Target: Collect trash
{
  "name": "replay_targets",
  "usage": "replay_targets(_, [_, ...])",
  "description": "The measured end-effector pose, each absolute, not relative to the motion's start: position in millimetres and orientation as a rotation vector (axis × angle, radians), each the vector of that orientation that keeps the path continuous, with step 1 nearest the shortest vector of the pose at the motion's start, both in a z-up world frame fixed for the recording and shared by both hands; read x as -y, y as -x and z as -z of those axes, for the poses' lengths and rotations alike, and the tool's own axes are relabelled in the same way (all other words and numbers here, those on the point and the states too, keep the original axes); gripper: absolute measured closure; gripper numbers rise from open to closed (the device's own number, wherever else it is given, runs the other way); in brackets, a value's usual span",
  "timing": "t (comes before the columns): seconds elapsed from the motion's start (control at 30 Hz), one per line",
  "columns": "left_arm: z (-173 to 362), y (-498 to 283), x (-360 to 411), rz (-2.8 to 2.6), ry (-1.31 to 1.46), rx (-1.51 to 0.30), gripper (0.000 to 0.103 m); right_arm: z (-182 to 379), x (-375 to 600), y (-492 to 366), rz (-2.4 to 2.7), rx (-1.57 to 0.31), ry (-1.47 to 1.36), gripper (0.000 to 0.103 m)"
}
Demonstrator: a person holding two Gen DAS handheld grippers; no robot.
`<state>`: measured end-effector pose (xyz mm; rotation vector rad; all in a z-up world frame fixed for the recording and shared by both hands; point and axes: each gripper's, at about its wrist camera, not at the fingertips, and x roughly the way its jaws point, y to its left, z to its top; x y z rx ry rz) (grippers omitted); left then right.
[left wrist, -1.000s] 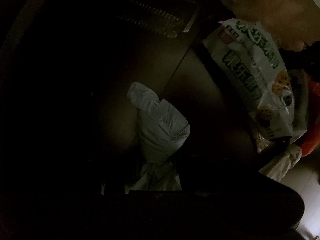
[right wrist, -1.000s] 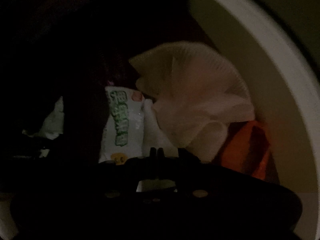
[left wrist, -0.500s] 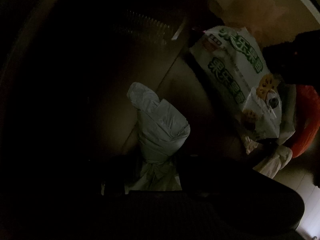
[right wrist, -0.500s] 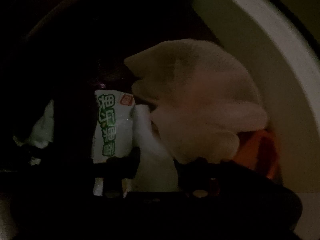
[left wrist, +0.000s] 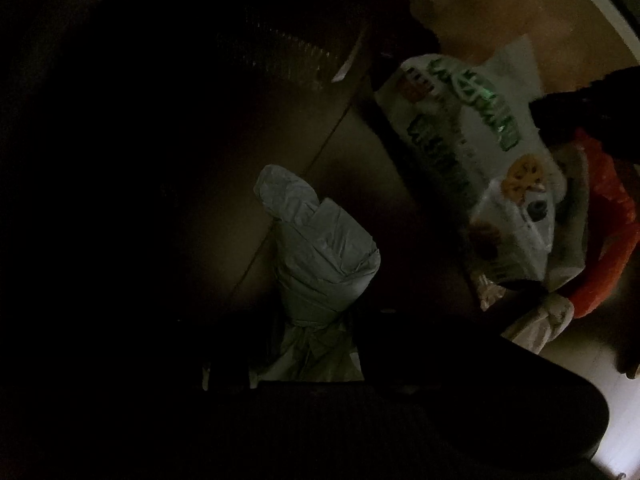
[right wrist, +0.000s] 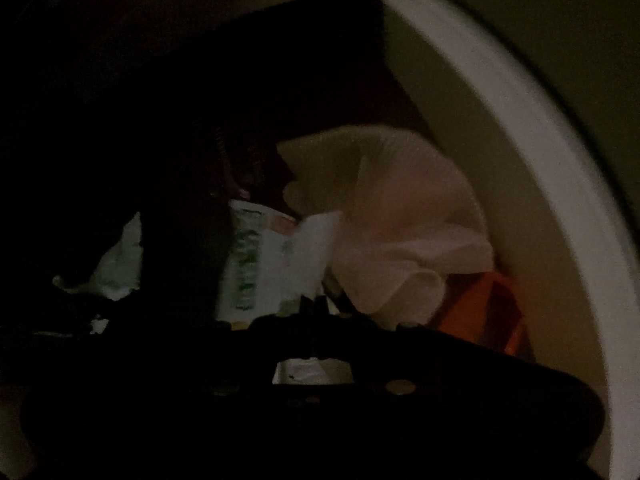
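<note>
Biggest change on my end: in the right wrist view the right claw point(right wrist: 316, 306) popped open half a second back and has just snapped shut again, fingers now together at lower centre with nothing clearly pinched. I'd guess the pale mesh wad point(right wrist: 396, 216) at centre right got let go inside the white-rimmed bin point(right wrist: 532, 184). The green-lettered snack bag point(right wrist: 256, 268) sits left of it, so the trash is landing. The left claw point(left wrist: 308, 344), lower centre of its view, is narrowly parted and clamped on a rolled grey plastic bag point(left wrist: 320, 252), same as before.
</note>
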<state>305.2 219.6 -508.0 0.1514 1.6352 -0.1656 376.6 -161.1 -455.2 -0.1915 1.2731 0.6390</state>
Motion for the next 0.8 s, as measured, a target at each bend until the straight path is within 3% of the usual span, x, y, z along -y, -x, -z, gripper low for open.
replay_targets(0.33, [396.2, -301.4, -223.4, 0.169, -0.063, -1.517, 0.070, 330.3, 167.0, -327.8, -0.607, -1.155, 0.150, 0.103])
replay_targets(0.8, [129.2, -256.5, -245.2, 0.194, 0.038, -1.159, 0.070, 77.6, 161.4, -258.4, -0.594, -0.852, 0.131, 0.103])
